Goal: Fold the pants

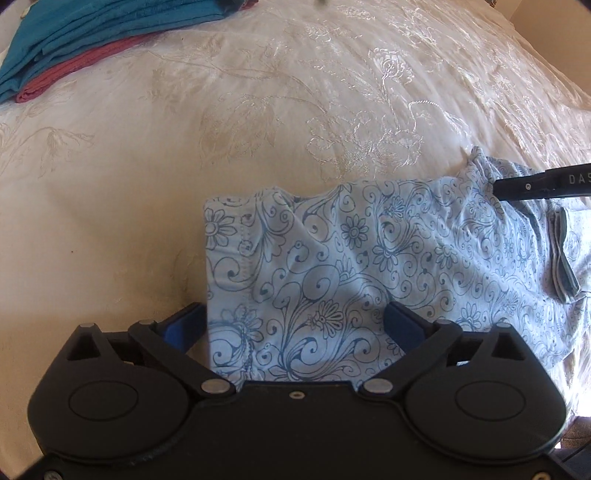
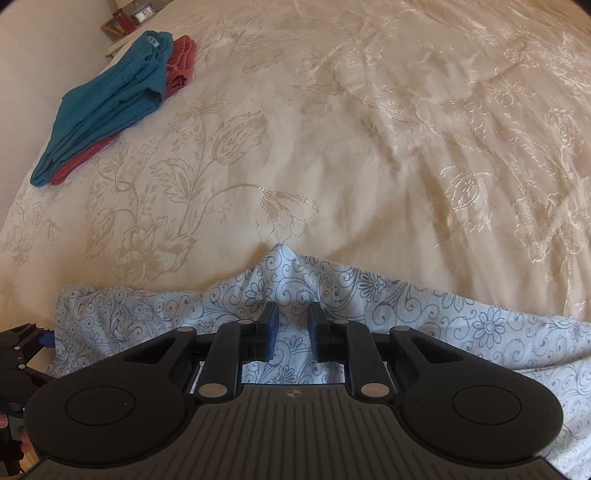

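Observation:
Pale blue pants (image 1: 332,251) with a dark blue swirl-and-flower print lie folded on a cream bedspread (image 1: 221,110). My left gripper (image 1: 295,310) hovers over their left end, jaws wide open, touching nothing; the left finger is just off the cloth's left edge. In the right wrist view the pants (image 2: 406,306) rise into a small peak ahead of my right gripper (image 2: 293,307), whose narrow jaws pinch the far edge. From the left wrist view the right gripper (image 1: 496,188) bites the bunched far right corner, near a small bow (image 1: 563,254).
A folded teal garment (image 2: 107,103) lies on a red one (image 2: 181,62) at the bed's far left, also in the left view as the teal garment (image 1: 92,33). A bedside shelf with small items (image 2: 125,18) stands beyond. Embroidered bedspread (image 2: 369,147) stretches ahead.

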`<action>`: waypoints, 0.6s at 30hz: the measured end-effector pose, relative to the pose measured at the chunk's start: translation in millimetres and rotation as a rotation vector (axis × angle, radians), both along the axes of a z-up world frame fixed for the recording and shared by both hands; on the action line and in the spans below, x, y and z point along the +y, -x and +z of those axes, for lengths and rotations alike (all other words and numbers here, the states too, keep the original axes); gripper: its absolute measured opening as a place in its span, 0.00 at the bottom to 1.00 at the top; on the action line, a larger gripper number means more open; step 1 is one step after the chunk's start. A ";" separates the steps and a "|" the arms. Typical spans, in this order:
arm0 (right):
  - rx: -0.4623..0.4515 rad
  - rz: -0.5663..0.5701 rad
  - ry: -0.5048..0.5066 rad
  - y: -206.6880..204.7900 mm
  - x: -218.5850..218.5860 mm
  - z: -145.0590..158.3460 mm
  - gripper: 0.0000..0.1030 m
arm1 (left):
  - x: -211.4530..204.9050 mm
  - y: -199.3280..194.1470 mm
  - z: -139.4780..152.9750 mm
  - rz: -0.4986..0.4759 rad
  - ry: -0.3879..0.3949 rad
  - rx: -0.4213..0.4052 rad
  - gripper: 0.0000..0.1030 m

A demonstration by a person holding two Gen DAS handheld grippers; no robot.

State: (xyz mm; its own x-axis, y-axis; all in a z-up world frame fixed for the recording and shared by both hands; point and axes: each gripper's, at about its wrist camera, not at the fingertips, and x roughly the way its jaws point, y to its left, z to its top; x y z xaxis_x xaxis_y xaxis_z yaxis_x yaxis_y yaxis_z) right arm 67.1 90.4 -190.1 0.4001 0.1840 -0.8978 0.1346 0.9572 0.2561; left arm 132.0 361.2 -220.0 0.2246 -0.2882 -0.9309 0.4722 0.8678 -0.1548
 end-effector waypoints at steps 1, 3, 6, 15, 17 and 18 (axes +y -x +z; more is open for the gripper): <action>0.002 0.001 0.006 -3.5 0.2 -1.8 0.17 | 0.3 -0.9 -0.5 0.002 0.001 -0.001 0.98; 0.005 0.005 0.016 -8.6 -0.1 -4.3 0.17 | -0.1 -0.9 -2.1 0.001 -0.001 -0.005 0.98; 0.001 0.006 0.025 -13.0 1.2 -4.5 0.17 | -1.0 0.0 -2.9 -0.001 -0.008 -0.011 0.98; 0.002 0.004 0.023 -15.6 0.0 -3.7 0.17 | -6.4 -4.6 -3.8 0.048 -0.020 0.001 0.99; -0.002 0.007 0.024 -16.1 0.7 -1.2 0.17 | -9.0 -5.8 -4.2 0.076 -0.024 0.000 0.99; -0.004 0.009 0.024 -14.6 0.8 0.4 0.17 | -11.4 -6.6 -4.7 0.080 -0.030 0.000 0.99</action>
State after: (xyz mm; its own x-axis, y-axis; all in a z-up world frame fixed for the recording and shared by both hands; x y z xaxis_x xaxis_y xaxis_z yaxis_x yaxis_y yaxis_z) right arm 81.7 91.2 -189.7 0.4023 0.1662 -0.9003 0.1252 0.9642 0.2339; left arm 138.6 349.8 -224.8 0.2458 -0.2412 -0.9388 0.4010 0.9071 -0.1281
